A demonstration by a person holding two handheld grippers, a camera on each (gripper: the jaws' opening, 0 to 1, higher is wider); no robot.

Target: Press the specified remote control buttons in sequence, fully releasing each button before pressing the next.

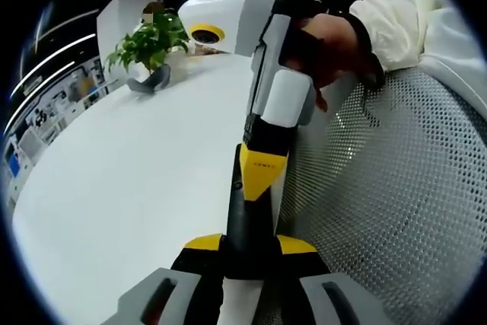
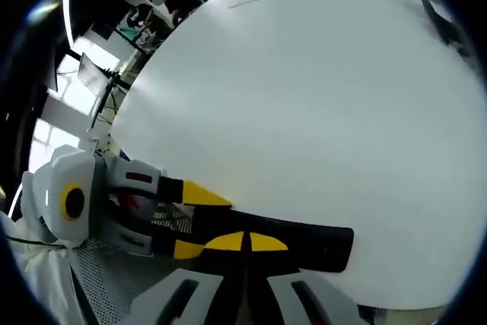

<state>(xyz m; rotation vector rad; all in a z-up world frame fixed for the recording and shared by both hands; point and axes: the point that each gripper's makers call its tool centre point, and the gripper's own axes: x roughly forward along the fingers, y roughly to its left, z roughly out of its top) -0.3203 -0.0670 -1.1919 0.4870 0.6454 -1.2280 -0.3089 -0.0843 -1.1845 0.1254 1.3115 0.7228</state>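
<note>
The remote (image 1: 245,226) is a slim dark bar, held in the air over the near edge of the table (image 1: 137,188), with a mesh chair (image 1: 380,188) to the right of it. I judge it light and stiff, with a smooth plastic shell that could slip or pivot under a push. It is best gripped across its narrow sides at one end, leaving the button face free.

That is how the left gripper (image 1: 249,253) has it. The jaws are closed on the near end, one yellow tip on each side. In the right gripper view the remote (image 2: 304,241) runs left to right, with the left gripper (image 2: 194,220) clamping its left end.

The right gripper (image 2: 243,243) has its yellow tips drawn together, apparently with nothing between them, set against the remote's middle. In the left gripper view the right gripper (image 1: 262,169) comes in from the far end, carried by a hand (image 1: 327,43).

No buttons can be made out, since the remote is seen edge-on or dark. Whether the tips are pressing or only touching cannot be told. A plant (image 1: 152,43) stands at the far side.
</note>
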